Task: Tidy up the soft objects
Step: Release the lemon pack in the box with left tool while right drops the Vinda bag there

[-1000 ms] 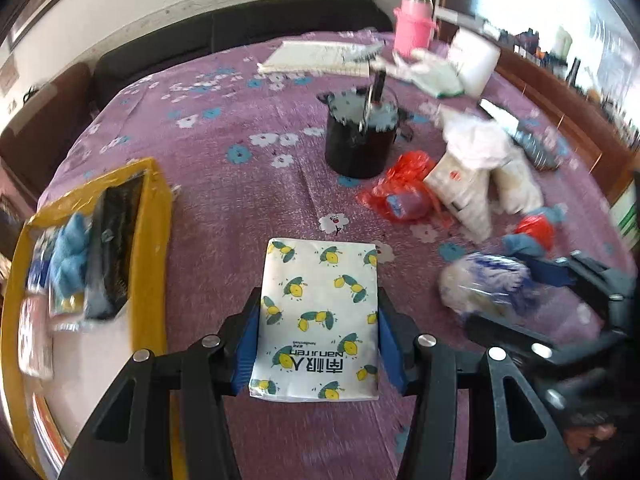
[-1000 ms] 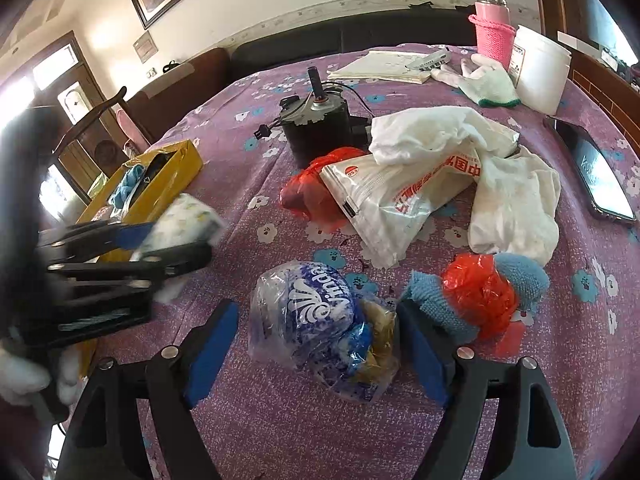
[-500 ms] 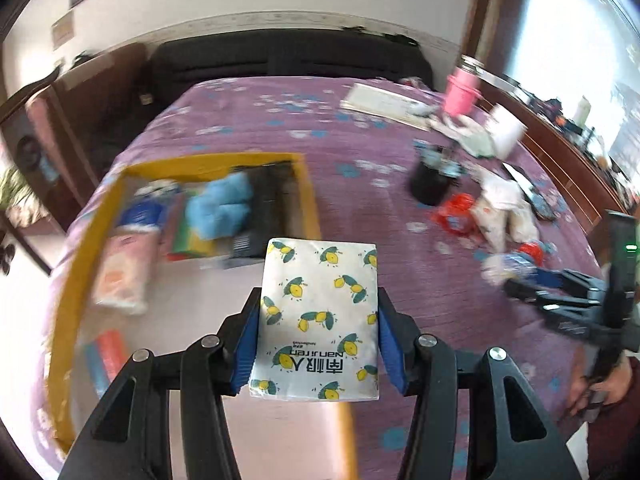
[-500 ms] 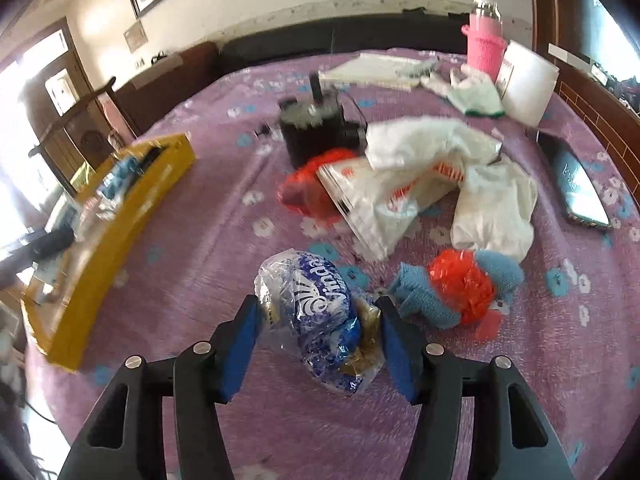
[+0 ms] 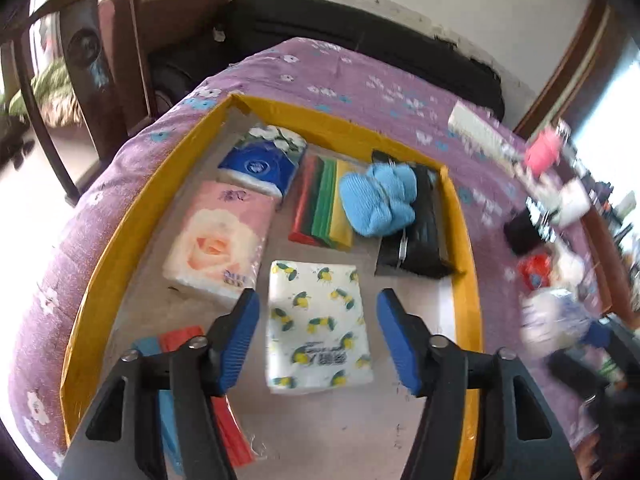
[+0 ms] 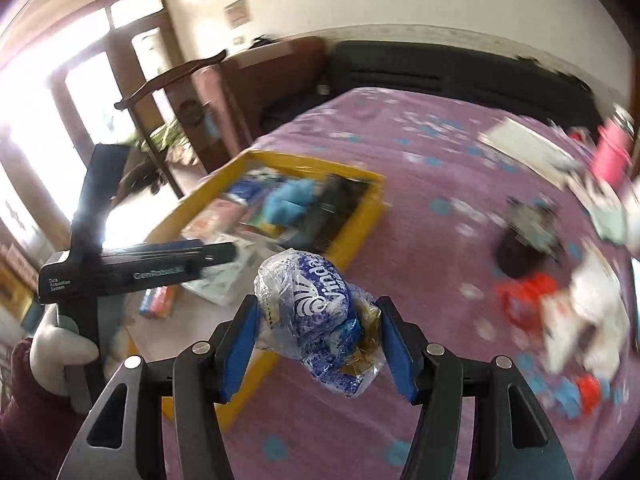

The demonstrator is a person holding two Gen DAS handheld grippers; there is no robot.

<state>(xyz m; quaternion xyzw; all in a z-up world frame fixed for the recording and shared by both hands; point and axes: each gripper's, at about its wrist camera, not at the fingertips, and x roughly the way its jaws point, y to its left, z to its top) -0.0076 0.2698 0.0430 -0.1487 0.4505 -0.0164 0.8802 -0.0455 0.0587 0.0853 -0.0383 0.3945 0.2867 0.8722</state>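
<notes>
My left gripper (image 5: 318, 316) is open above the yellow box (image 5: 464, 280). A white tissue pack with lemon print (image 5: 318, 328) lies in the box between its blue pads, apart from both. The box also holds a pink rose tissue pack (image 5: 218, 240), a blue tissue pack (image 5: 260, 166), a striped pack (image 5: 320, 204), a blue knit item (image 5: 378, 198) and a black pouch (image 5: 420, 232). My right gripper (image 6: 316, 332) is shut on a crumpled blue-and-white plastic bag (image 6: 316, 312), held above the purple tablecloth near the yellow box (image 6: 360, 216). The left gripper body (image 6: 132, 268) shows there over the box.
A red and blue pack (image 5: 224, 412) lies at the box's near left. On the cloth to the right are a black motor (image 6: 528, 236), a red bag (image 6: 524, 296), white bags (image 6: 592, 300), a pink bottle (image 6: 612, 152) and a paper pad (image 6: 524, 144). A wooden chair (image 5: 80, 60) stands left.
My left gripper opened and let go of the lemon tissue pack, which now lies in the box. My right gripper lifted the blue-and-white bag and carried it left toward the box.
</notes>
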